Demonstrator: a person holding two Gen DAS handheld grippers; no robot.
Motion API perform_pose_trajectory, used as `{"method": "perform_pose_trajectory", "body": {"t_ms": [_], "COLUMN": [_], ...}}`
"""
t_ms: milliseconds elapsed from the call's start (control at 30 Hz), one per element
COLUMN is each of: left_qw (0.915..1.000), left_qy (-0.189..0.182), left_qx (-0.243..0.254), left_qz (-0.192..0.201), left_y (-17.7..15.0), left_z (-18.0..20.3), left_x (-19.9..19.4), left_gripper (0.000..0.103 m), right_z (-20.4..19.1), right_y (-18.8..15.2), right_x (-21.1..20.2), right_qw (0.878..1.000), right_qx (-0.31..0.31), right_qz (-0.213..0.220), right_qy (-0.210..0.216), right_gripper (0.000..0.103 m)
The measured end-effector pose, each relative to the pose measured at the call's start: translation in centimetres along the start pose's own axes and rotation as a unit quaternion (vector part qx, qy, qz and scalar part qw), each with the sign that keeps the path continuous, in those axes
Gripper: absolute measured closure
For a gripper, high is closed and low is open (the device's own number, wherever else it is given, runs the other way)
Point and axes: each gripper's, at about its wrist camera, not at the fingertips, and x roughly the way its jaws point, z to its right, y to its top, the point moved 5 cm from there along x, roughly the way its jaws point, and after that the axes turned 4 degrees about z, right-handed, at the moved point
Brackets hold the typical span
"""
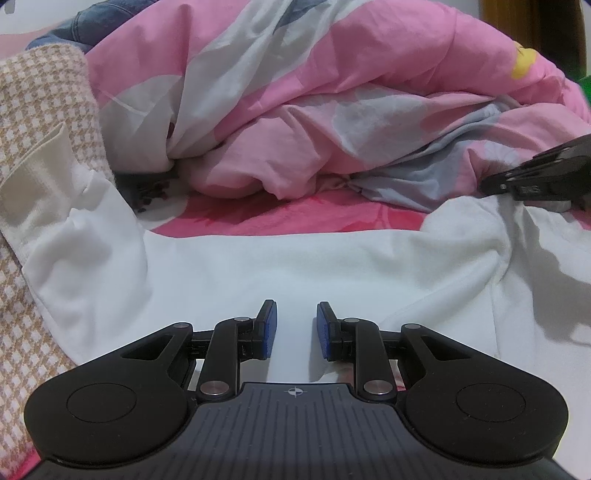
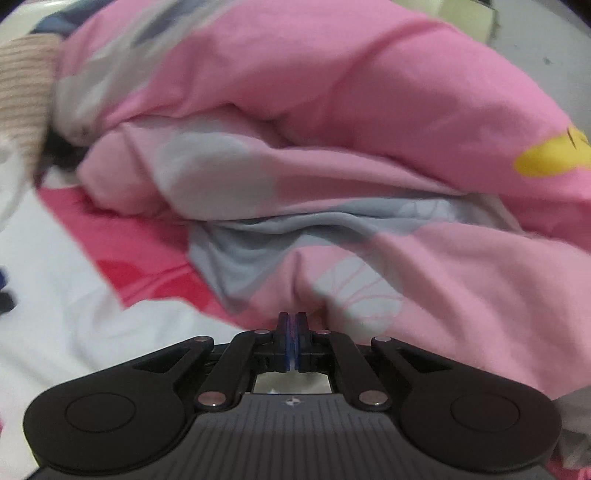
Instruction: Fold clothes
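A white garment (image 1: 295, 266) lies spread across the bed, with its left part bunched near a white cuff. My left gripper (image 1: 294, 314) hovers low over its near edge, its blue pads apart with only the flat cloth showing below the gap. The garment's far right corner rises in a ridge to my right gripper (image 1: 489, 182). In the blurred right wrist view, that right gripper (image 2: 293, 317) has its pads pressed together with a pale sliver of cloth between them. The white garment (image 2: 74, 314) spreads to its left.
A heaped pink, white and grey duvet (image 1: 332, 110) fills the far side, close in front of the right gripper's tips (image 2: 332, 110). A beige checked garment (image 1: 37, 129) lies at the left, with denim (image 1: 92, 22) behind it. Red-pink bed sheet (image 1: 277, 218) shows between the duvet and the white garment.
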Motion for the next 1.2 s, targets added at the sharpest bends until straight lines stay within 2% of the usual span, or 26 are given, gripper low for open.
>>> {"method": "perform_pose_trajectory", "body": {"t_ms": [167, 267, 367, 400, 467, 500, 533, 633, 733, 800, 867, 933, 967, 1067, 1200], "left_qw": [1.0000, 1.0000, 0.9999, 0.9999, 0.9999, 0.9998, 0.9998, 0.9991, 0.9967, 0.9938, 0.9899, 0.9855, 0.9832, 0.9750, 0.9692], "left_qy": [0.003, 0.004, 0.005, 0.004, 0.002, 0.003, 0.003, 0.018, 0.036, 0.040, 0.041, 0.044, 0.047, 0.056, 0.076], "left_qx": [-0.001, -0.002, -0.006, -0.008, -0.010, -0.011, -0.013, -0.030, -0.068, -0.101, -0.134, -0.162, -0.176, -0.214, -0.233], "left_qz": [0.001, 0.003, 0.008, 0.009, 0.012, 0.014, 0.016, 0.023, 0.027, 0.025, 0.023, 0.020, 0.019, 0.020, 0.024], "left_y": [0.0, 0.1, 0.2, 0.3, 0.5, 0.5, 0.6, 0.9, 1.1, 1.2, 1.1, 1.0, 0.9, 0.7, 0.4], "left_z": [-0.1, -0.2, -0.3, -0.3, -0.3, -0.3, -0.4, -1.3, -3.0, -4.3, -5.5, -6.7, -7.2, -8.7, -9.8], "left_x": [0.0, -0.1, -0.3, -0.3, -0.5, -0.6, -0.8, -1.0, -1.1, -1.0, -1.0, -0.9, -0.9, -1.0, -1.1], "left_gripper": [0.080, 0.080, 0.080, 0.080, 0.080, 0.080, 0.080, 0.080, 0.080, 0.080, 0.080, 0.080, 0.080, 0.080, 0.080], "right_z": [0.1, 0.9, 2.1, 1.8, 0.3, -0.5, -1.5, -5.5, -9.9, -12.3, -13.9, -15.0, -15.3, -15.5, -15.4], "right_y": [-2.2, -2.0, -1.0, -0.7, 0.0, 0.4, 0.8, 2.0, 3.2, 3.3, 3.0, 2.3, 2.4, 3.4, 4.5], "right_x": [3.5, 2.9, 0.5, -0.5, -2.4, -3.2, -3.4, -3.5, -2.6, -1.3, 0.3, 1.3, 1.1, 0.6, 1.7], "right_qw": [0.998, 0.997, 0.996, 0.997, 0.999, 0.999, 0.998, 0.992, 0.981, 0.977, 0.975, 0.973, 0.973, 0.977, 0.985], "right_qx": [0.009, 0.029, 0.048, 0.048, 0.037, 0.031, 0.021, -0.030, -0.076, -0.108, -0.126, -0.139, -0.141, -0.126, -0.085], "right_qz": [-0.042, -0.036, -0.011, -0.002, 0.019, 0.027, 0.029, 0.030, 0.019, 0.002, -0.023, -0.048, -0.041, -0.013, 0.012], "right_qy": [-0.046, -0.067, -0.074, -0.058, 0.005, 0.035, 0.060, 0.120, 0.176, 0.185, 0.183, 0.175, 0.176, 0.170, 0.150], "right_gripper": [0.103, 0.103, 0.102, 0.102, 0.100, 0.094, 0.084, 0.065, 0.055, 0.051, 0.053, 0.094, 0.099, 0.101, 0.100]}}
